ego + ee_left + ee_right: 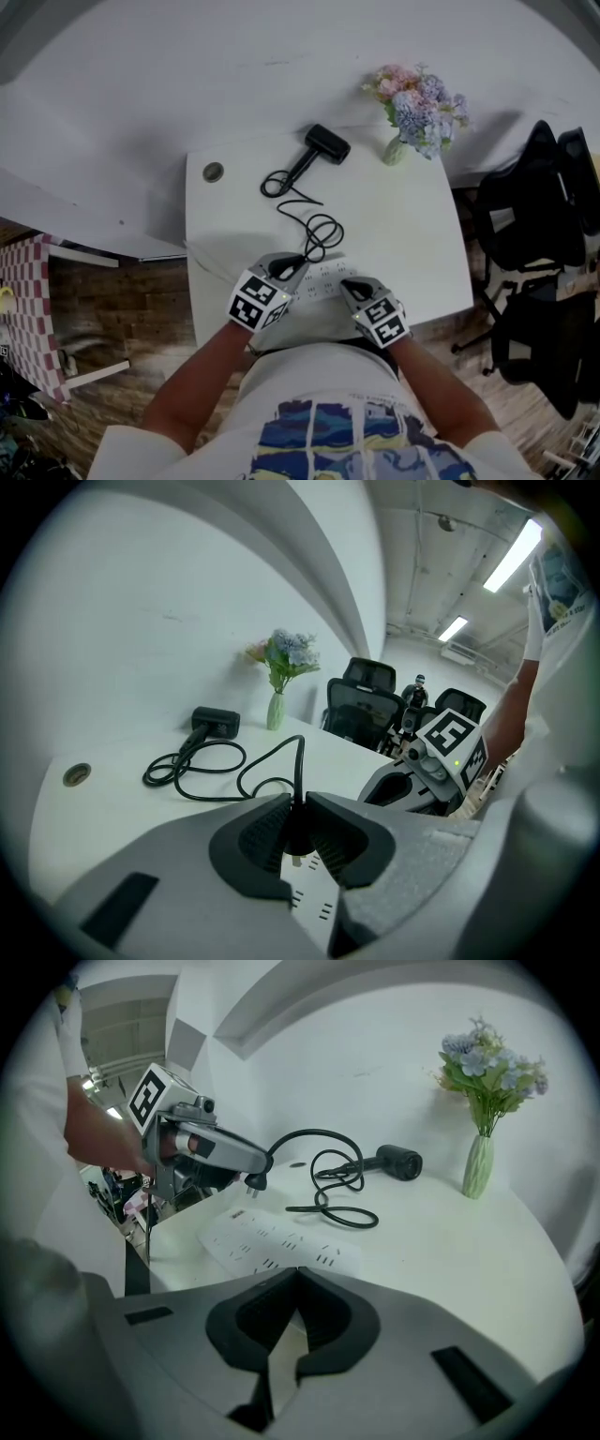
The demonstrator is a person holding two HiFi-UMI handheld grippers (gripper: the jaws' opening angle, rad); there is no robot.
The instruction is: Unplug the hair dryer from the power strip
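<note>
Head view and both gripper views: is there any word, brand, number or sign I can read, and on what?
No readable text anywhere.
The marker cubes on the left gripper and right gripper: black-and-white square patterns, not letters.
The power strip: socket slots only, no print.
The hair dryer and its plug: no brand shows.
The shirt: coloured print, no legible words.

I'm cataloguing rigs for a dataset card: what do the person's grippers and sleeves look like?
Both the left gripper and right gripper are grey shells with black ribbed pads, each carrying a white cube with black square markers. The person wears a short-sleeved white shirt with blue-and-yellow print.
</note>
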